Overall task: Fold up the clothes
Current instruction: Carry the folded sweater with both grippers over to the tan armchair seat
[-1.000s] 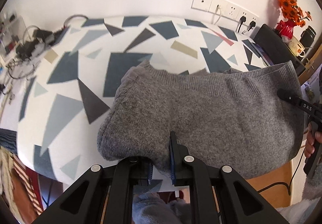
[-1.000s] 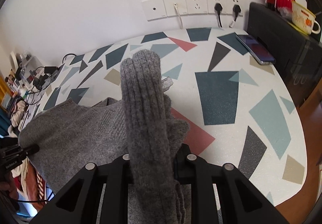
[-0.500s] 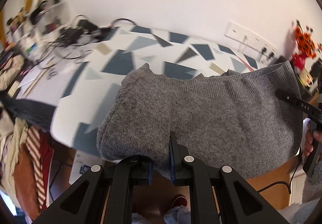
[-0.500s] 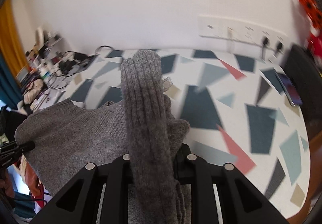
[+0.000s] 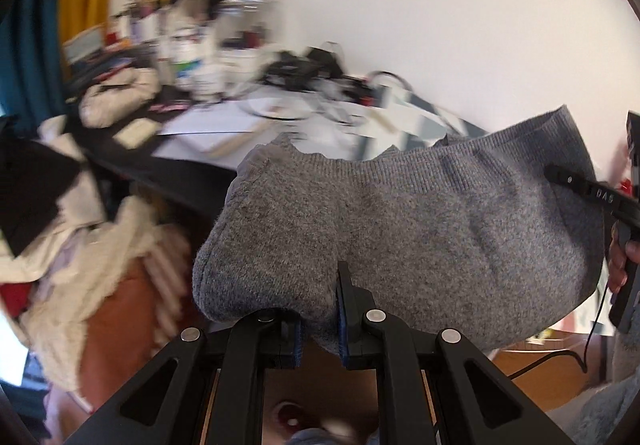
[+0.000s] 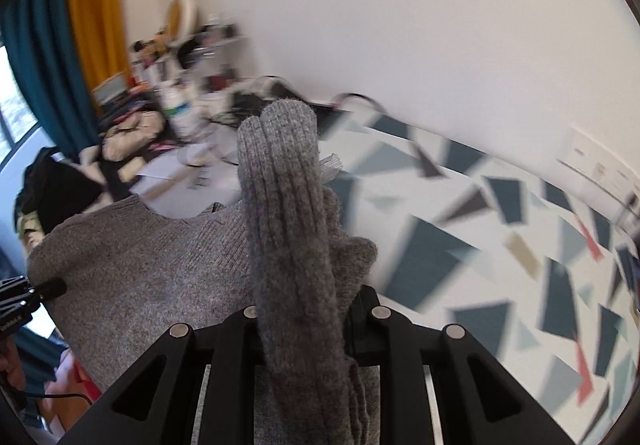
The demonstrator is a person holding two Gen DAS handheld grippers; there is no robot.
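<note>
Left gripper [image 5: 318, 325]: clamping grey sweater [image 5: 420, 229] | right gripper [image 6: 300, 321]: pinching its folded edge | sweater hanging between both, near patterned table [image 6: 500, 245]

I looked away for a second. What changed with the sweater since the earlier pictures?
Both grippers swung the sweater sideways, off the patterned table toward the cluttered desk. Nothing was let go: the left gripper and right gripper stay shut on it, and its folded shape is unchanged.
</note>
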